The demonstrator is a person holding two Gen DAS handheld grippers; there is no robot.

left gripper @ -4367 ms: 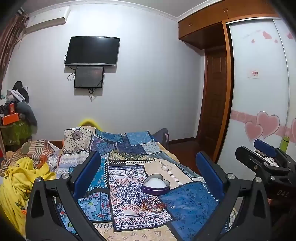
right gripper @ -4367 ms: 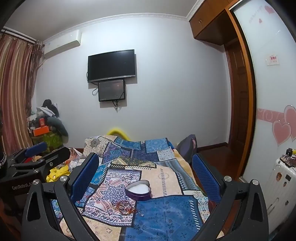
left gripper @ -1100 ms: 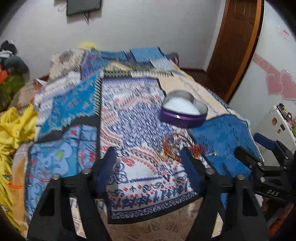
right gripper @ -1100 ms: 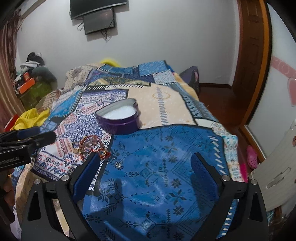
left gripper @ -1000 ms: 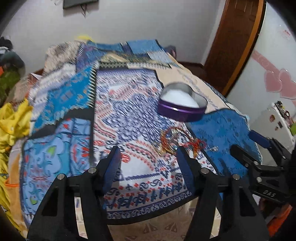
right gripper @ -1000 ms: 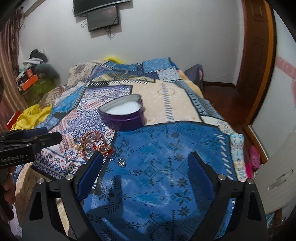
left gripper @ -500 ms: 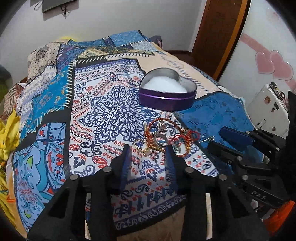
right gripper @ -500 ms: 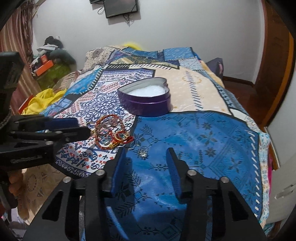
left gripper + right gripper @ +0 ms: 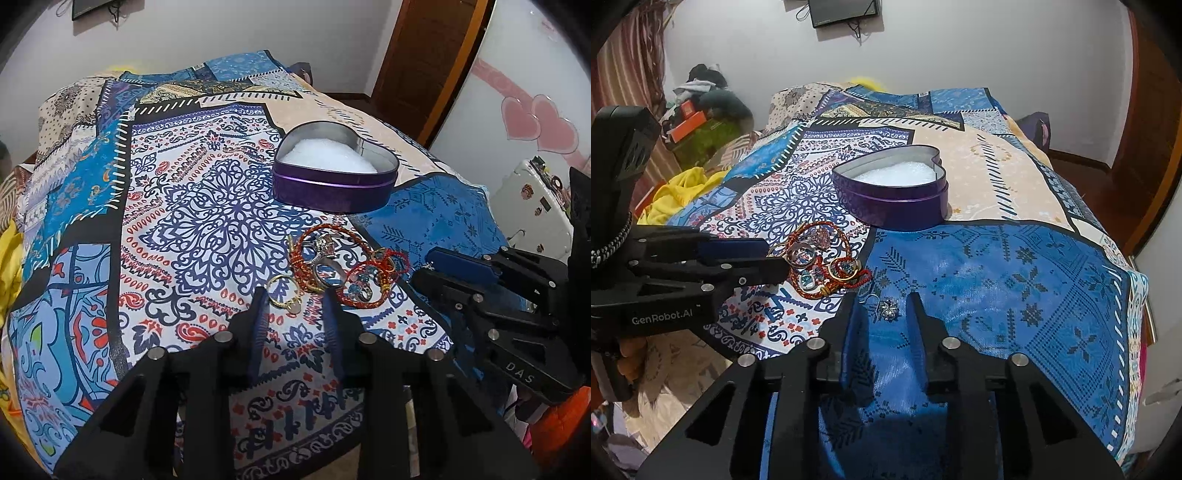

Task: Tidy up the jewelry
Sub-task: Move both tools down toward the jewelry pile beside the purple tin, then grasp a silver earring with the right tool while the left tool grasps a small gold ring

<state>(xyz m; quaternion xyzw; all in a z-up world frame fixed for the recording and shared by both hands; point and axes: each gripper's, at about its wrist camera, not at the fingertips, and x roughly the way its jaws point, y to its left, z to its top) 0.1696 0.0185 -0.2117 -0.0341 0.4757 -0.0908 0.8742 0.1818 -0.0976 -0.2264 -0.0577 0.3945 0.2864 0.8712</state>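
Note:
A pile of jewelry (image 9: 332, 266) with red cord bracelets, rings and pendants lies on the patterned bedspread; it also shows in the right wrist view (image 9: 823, 258). A gold ring (image 9: 284, 293) lies between the tips of my left gripper (image 9: 295, 295), which is open with a narrow gap. A small silver earring (image 9: 886, 307) lies between the tips of my right gripper (image 9: 882, 295), also open with a narrow gap. An open purple heart-shaped tin (image 9: 334, 173) with white padding sits just beyond the pile; it also shows in the right wrist view (image 9: 894, 186).
The bed's patterned cover (image 9: 184, 221) spreads to the left and far side. Yellow cloth (image 9: 679, 192) lies off the bed's left edge. A white suitcase (image 9: 532, 206) and a wooden door (image 9: 432, 55) stand to the right. The bed's right edge (image 9: 1134, 295) drops off.
Both grippers have moved down and forward to the jewelry and narrowed their gaps. The left now straddles the gold ring, the right the silver earring.

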